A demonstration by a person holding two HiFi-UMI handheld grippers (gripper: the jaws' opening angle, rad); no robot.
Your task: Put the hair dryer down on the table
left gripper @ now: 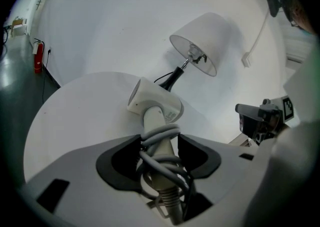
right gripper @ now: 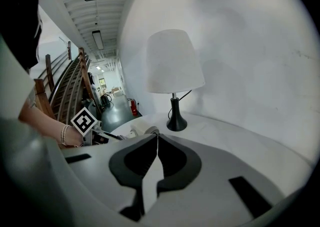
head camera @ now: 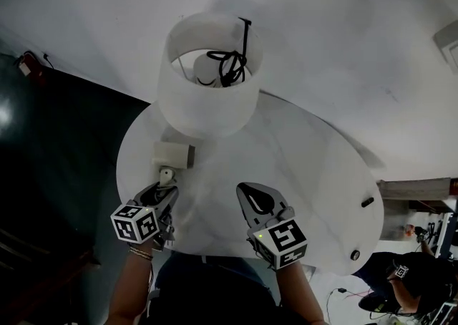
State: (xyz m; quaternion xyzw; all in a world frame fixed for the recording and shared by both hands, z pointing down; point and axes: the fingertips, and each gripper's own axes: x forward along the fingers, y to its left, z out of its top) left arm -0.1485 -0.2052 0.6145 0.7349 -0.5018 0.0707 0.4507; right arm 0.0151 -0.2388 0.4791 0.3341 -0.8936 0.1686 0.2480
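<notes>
Grippers number two, and there is one each of hair dryer, lamp and table. The left gripper (head camera: 163, 191) is clamped on the handle of the white plastic hair dryer (head camera: 174, 155). The right gripper (head camera: 245, 189) holds nothing, its black jaws pressed together with their tips meeting. It sits beside the left one over the near part of the round white table (head camera: 308, 166). The lamp (head camera: 207, 76), with a white drum shade and a black stem and foot, stands at the table's far side against a white wall.

The head view looks down into the shade and shows the dryer's blocky head over the table's left part, near the rim. It does not show whether the dryer touches the tabletop.

The left gripper view alone shows the grip closely. Both jaw pads press the dryer's handle (left gripper: 160, 121) from either side, over a pale grey cord (left gripper: 162, 136) wound round it in several loops. A ribbed strain-relief sleeve sits at the handle's lower end. The dryer's short barrel tilts up and to the left, and its round nozzle opening faces left. The right gripper (left gripper: 260, 118) shows off to the side.

The right gripper view alone shows the lamp's foot (right gripper: 176, 121) on the table, and the left gripper's marker cube (right gripper: 83, 121) beside a braceleted wrist.
</notes>
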